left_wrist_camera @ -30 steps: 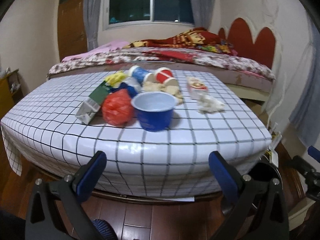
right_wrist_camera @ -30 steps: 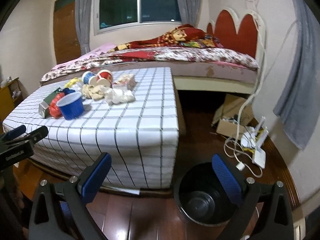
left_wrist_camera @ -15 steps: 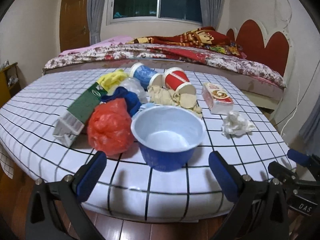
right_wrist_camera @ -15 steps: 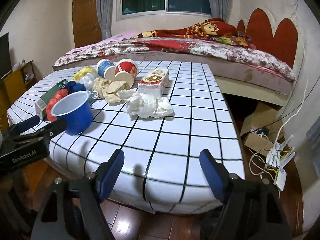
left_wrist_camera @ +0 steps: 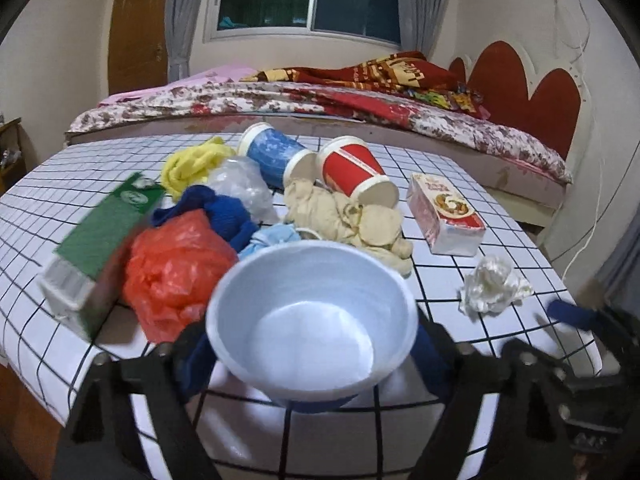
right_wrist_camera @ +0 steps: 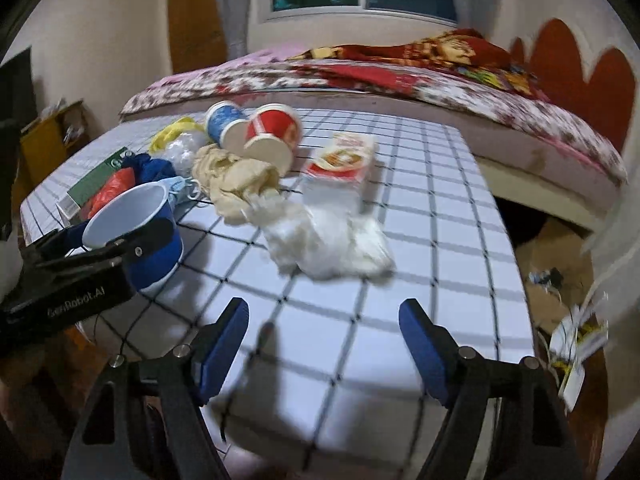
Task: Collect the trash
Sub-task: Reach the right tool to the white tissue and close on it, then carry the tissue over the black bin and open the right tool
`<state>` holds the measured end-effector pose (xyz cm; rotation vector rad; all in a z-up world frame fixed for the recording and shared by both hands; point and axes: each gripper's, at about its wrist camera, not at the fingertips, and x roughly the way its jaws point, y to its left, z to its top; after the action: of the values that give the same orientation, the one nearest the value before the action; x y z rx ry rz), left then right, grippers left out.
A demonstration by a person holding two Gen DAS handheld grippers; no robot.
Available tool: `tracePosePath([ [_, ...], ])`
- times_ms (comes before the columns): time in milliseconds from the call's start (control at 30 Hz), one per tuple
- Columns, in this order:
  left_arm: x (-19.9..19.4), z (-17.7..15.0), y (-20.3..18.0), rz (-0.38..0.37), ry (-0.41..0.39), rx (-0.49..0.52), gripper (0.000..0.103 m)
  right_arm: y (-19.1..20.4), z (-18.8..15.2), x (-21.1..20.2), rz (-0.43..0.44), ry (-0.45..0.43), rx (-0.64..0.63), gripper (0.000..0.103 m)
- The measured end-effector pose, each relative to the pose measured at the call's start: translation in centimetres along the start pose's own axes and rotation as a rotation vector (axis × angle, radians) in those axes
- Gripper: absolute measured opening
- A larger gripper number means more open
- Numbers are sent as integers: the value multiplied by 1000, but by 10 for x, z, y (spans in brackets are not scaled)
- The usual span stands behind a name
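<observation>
A blue paper cup point(left_wrist_camera: 308, 320) with a white inside stands upright near the table's front edge. My left gripper point(left_wrist_camera: 312, 360) straddles it and its jaws are closing, the blue pads against the cup's sides; the right wrist view shows the same grip on the cup point(right_wrist_camera: 140, 224). A crumpled white tissue point(right_wrist_camera: 328, 240) lies just ahead of my right gripper point(right_wrist_camera: 324, 340), which is open and empty above the checked tablecloth point(right_wrist_camera: 420, 216). Behind the cup sit an orange bag point(left_wrist_camera: 176, 272), a green carton point(left_wrist_camera: 100, 240), a blue cloth, beige gloves point(left_wrist_camera: 344, 216), two tipped cups and a red-white box point(left_wrist_camera: 446, 212).
A bed point(left_wrist_camera: 360, 100) with a floral cover runs along the table's far side. To the right of the table, the floor holds a cardboard box point(right_wrist_camera: 556, 248) and loose cables. A wooden cabinet point(right_wrist_camera: 52, 140) stands at the left wall.
Both grippers have come in closer over the table. The left one now has the blue cup between its jaws, which have narrowed. The right one has neared the tissue and narrowed.
</observation>
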<state>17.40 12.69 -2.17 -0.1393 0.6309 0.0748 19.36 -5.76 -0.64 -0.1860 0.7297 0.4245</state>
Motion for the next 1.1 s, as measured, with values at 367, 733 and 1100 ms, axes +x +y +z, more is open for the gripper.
tracePosePath([
  [367,-7,0,3,-42,-21,-5,81,-7,18,22,39,46,41,31],
  [733,-43,-6,-15,-82,-56,23,81,-34,-6,-49,38,-11,95,32],
  [1100,-73,-25,-81,-195,-45,118,81,-113,-69,-129,-34,-65,248,32],
])
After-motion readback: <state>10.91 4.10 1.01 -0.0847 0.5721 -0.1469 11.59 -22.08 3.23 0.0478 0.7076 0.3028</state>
